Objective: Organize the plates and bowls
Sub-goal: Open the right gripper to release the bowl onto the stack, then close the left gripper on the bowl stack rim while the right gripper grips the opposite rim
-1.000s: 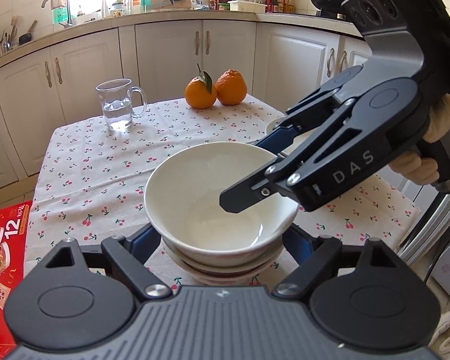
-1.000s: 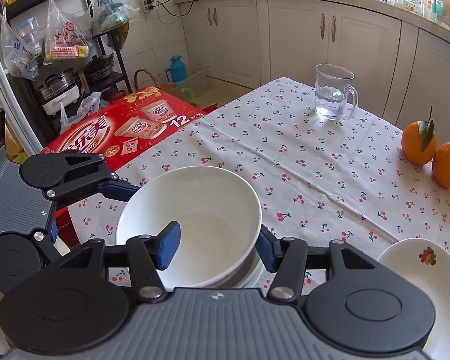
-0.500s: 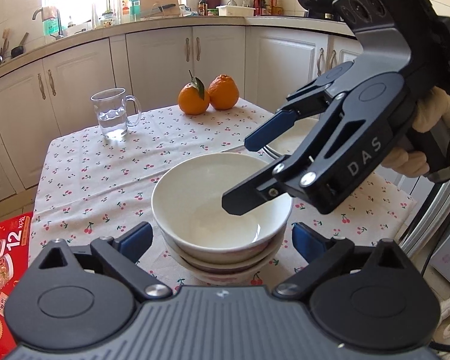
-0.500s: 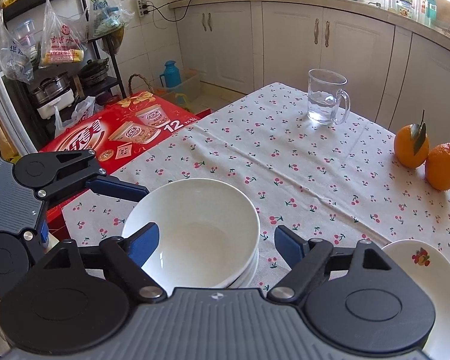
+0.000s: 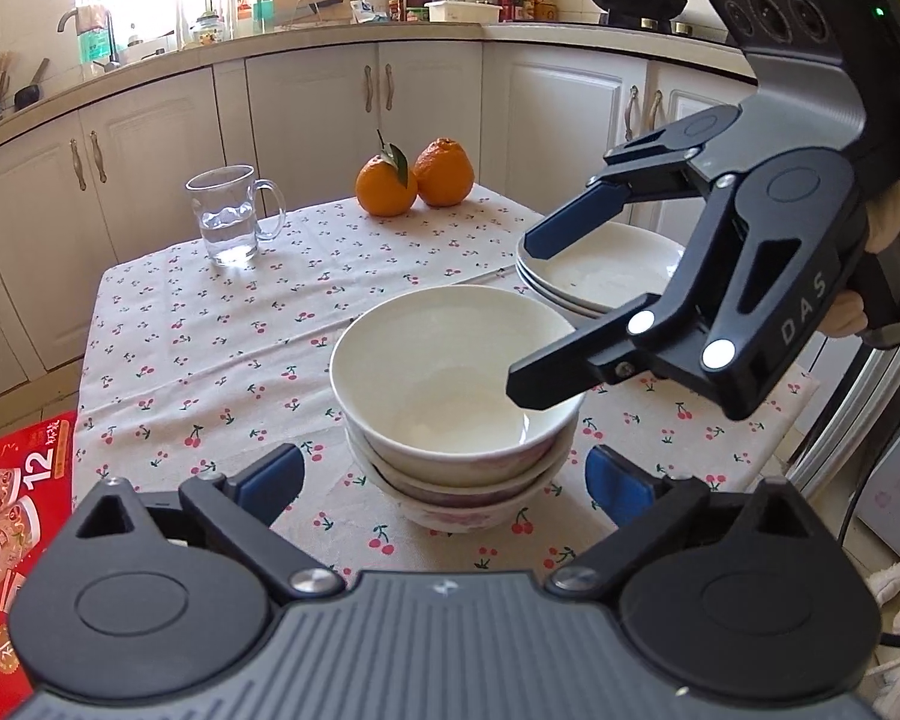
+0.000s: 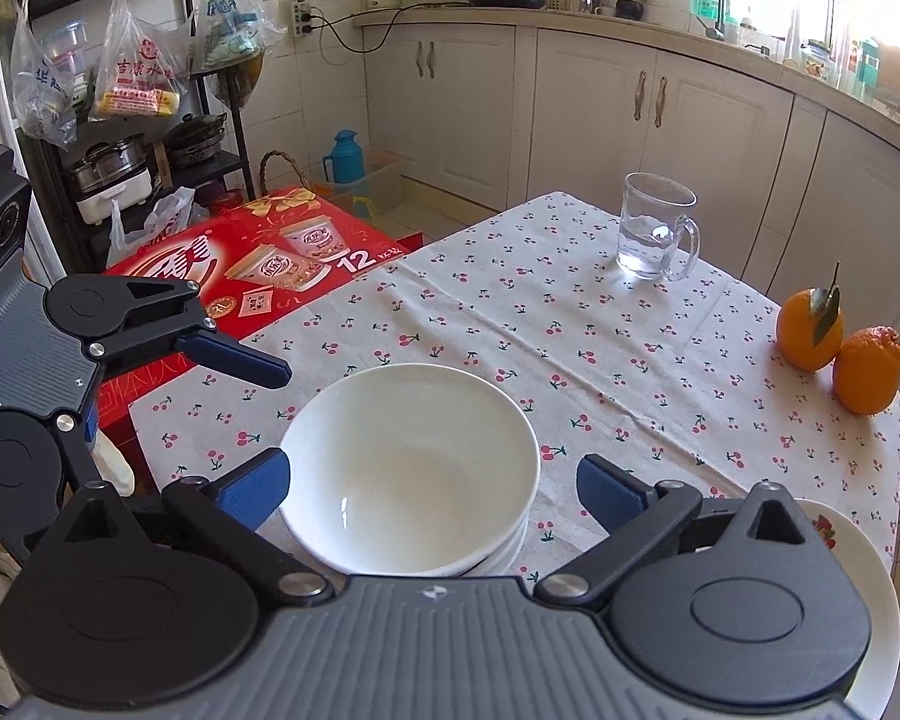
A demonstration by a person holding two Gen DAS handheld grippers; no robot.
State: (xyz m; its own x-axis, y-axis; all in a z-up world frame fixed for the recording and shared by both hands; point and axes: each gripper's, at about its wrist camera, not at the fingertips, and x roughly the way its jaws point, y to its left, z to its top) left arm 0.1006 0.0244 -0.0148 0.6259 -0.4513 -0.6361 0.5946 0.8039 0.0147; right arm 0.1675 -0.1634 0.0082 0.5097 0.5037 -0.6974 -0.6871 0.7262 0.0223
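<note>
A stack of white bowls stands on the cherry-print tablecloth, with a plain white bowl on top. My left gripper is open, its blue pads on either side of the stack and clear of it. My right gripper comes in from the right with its jaws opening. Its lower finger hangs over the top bowl's right rim without pressing on it, and its upper finger is raised above the stack of white plates. In the right wrist view one left finger shows at the left.
A glass mug of water and two oranges stand at the table's far side. A red carton lies on the floor beyond the table's left edge. White cabinets ring the room. A flowered plate sits at the near right corner.
Both grippers have opened wide. My right fingers have let go of the top bowl's rim and my left pads have drawn away from its sides. The bowl rests on the stack.
</note>
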